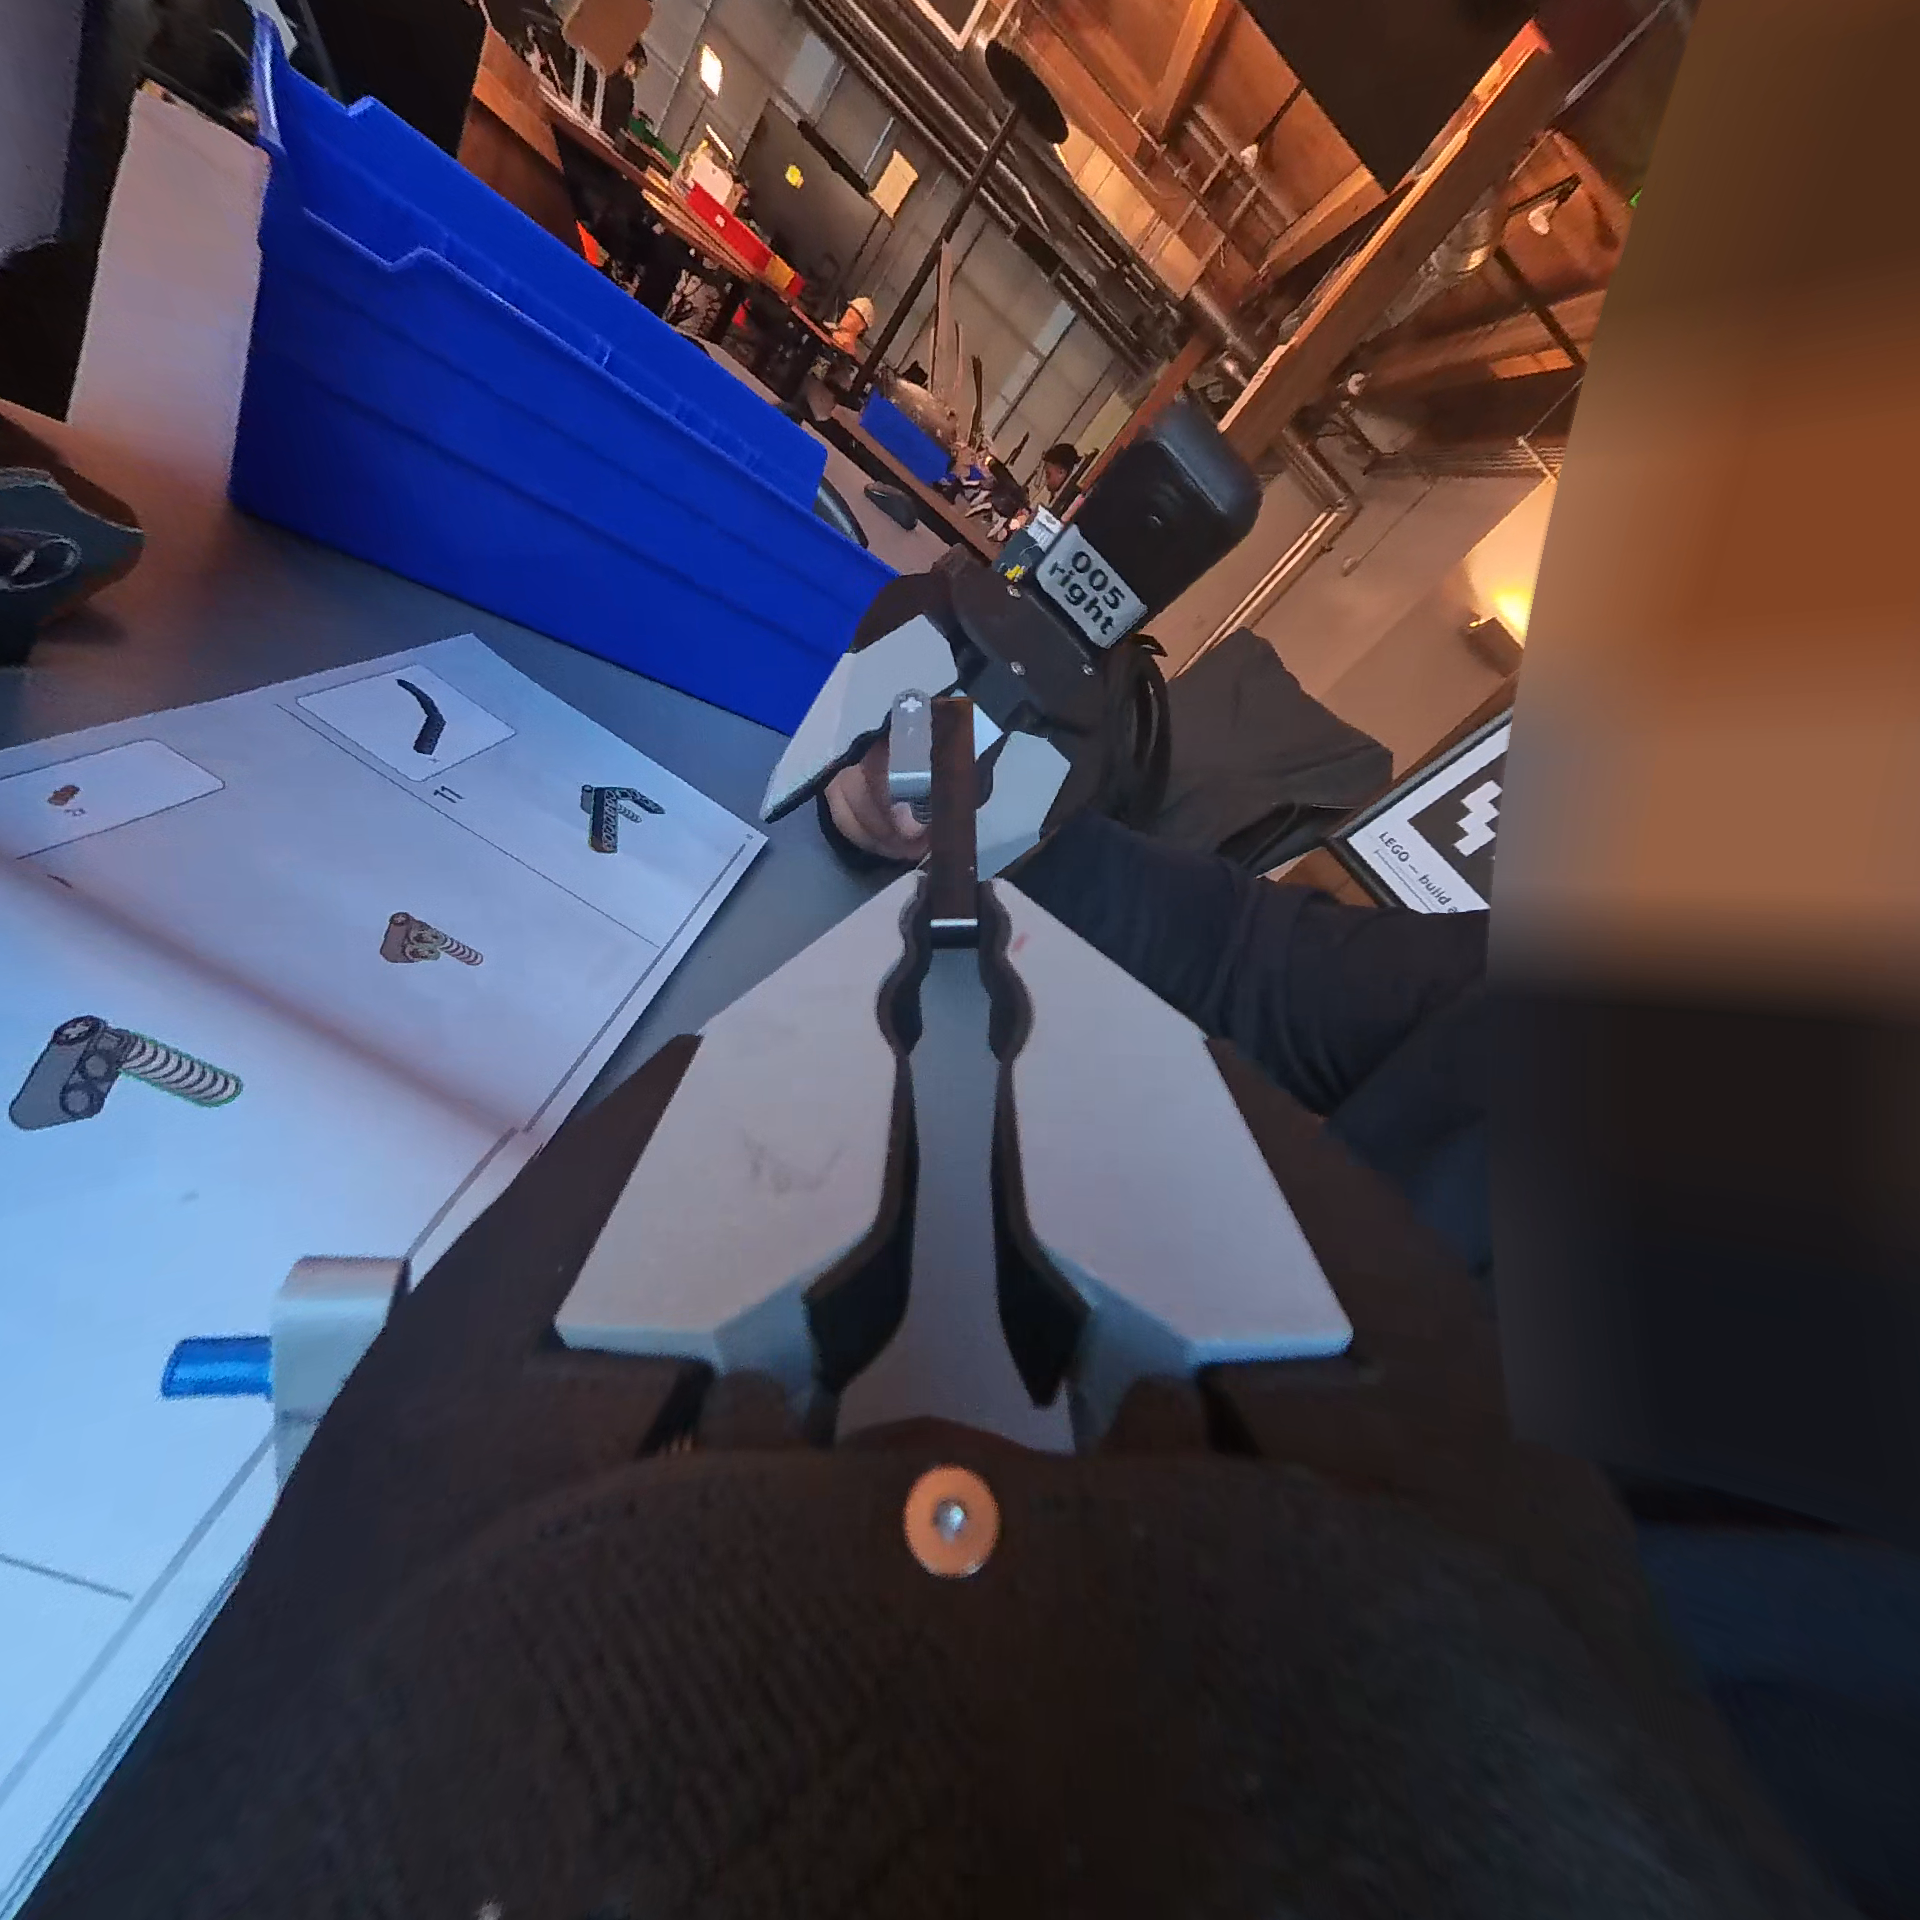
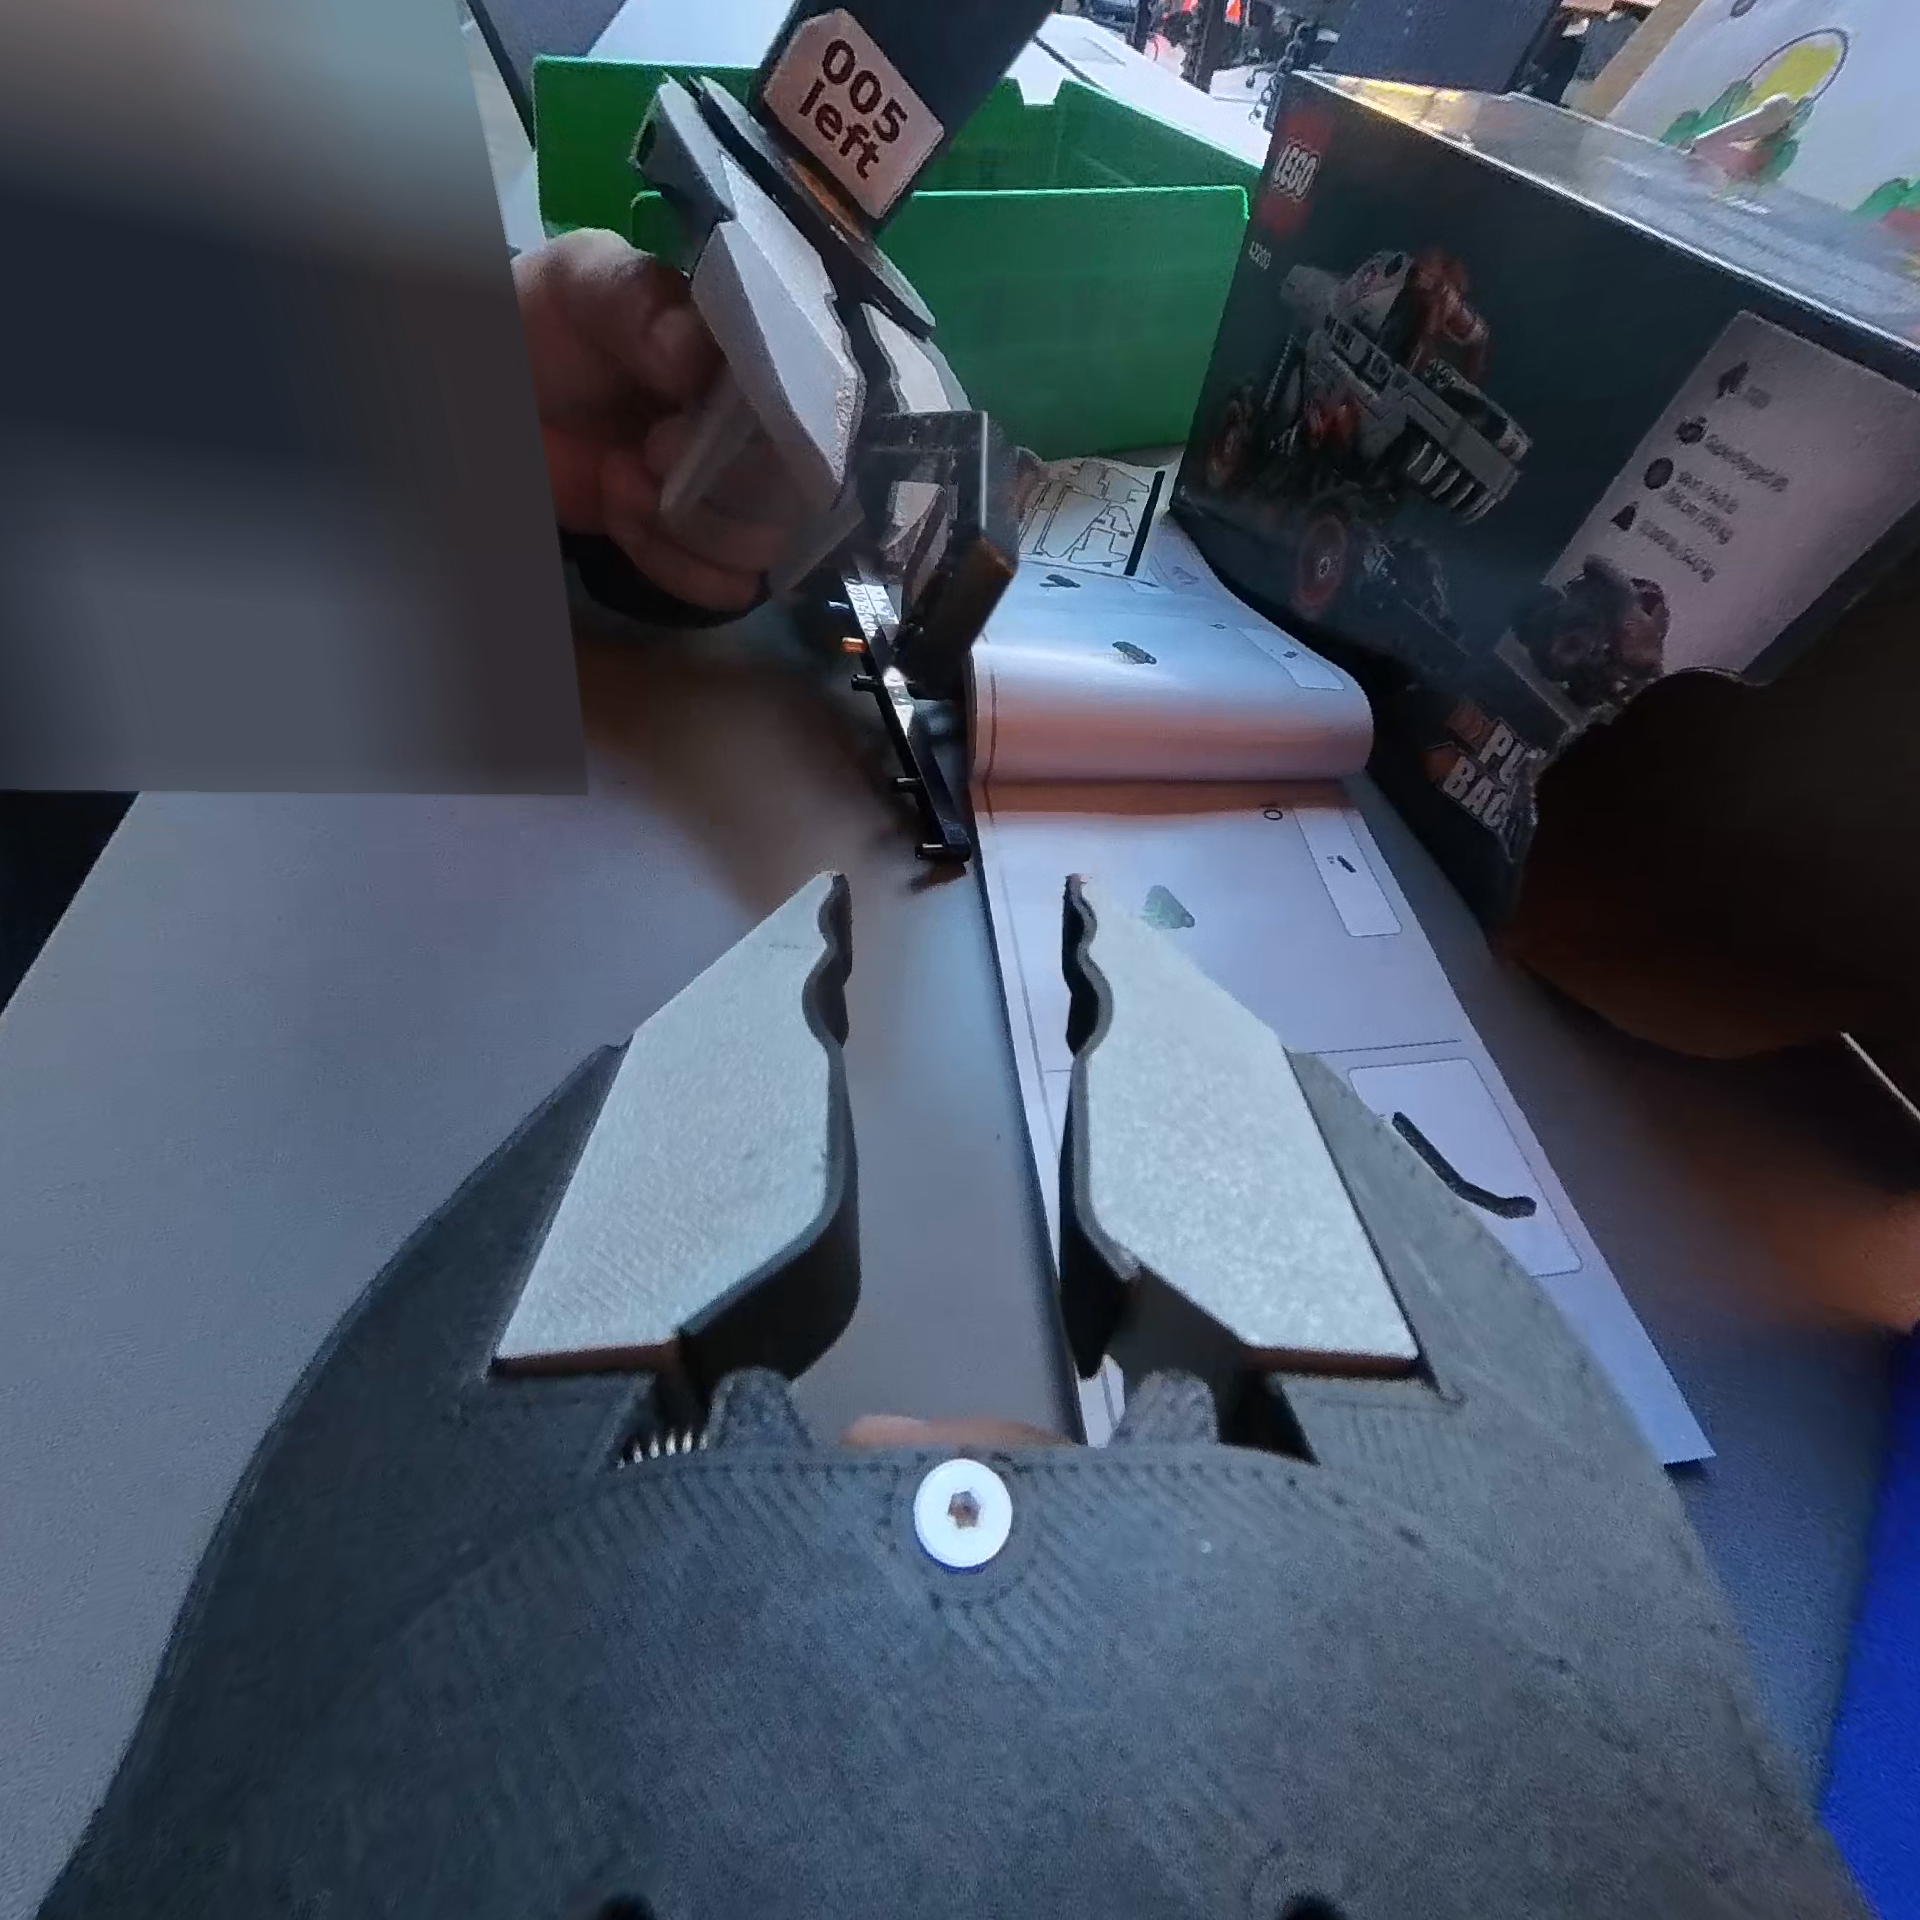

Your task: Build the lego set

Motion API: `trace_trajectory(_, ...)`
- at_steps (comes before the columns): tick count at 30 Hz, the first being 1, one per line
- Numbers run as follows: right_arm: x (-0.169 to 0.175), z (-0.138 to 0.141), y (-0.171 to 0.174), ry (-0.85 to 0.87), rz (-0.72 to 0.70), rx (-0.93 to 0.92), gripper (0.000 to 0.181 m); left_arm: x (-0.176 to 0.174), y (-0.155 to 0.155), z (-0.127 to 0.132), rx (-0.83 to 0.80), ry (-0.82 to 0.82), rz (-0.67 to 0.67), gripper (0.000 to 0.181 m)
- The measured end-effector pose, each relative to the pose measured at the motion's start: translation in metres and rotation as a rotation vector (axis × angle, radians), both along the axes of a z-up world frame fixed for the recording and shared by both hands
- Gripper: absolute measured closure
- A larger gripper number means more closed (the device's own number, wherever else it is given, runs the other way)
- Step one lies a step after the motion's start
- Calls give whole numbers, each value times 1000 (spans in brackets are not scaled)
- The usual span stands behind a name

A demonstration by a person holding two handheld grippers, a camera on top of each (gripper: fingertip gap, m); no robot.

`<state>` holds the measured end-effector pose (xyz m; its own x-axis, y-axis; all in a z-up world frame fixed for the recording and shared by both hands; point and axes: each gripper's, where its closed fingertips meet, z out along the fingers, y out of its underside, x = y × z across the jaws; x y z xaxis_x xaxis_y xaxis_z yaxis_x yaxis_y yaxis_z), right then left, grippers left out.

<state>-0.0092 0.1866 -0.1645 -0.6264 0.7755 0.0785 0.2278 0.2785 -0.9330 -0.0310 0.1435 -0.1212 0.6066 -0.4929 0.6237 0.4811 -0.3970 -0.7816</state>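
Note:
My left gripper is shut on a long dark beam that sticks out forward past its tips. A grey connector with a cross hole sits at the beam's left side near the far end. In the right wrist view the left gripper holds this black beam, with small pins along it, slanting down toward me. My right gripper is open and empty, its tips just short of the beam's end. It faces the beam in the left wrist view.
The open instruction booklet lies on the table, also in the right wrist view. A blue pin in a grey piece rests on it. A blue bin, green bin and set box stand around. Tip to tip, the grippers are about 7 centimeters apart.

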Motion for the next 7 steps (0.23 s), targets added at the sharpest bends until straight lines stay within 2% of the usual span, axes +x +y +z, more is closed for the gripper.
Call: trace_trajectory(7,0,-2,0,-4,-1,11,143,1,-2,4,9,-41,-18,175)
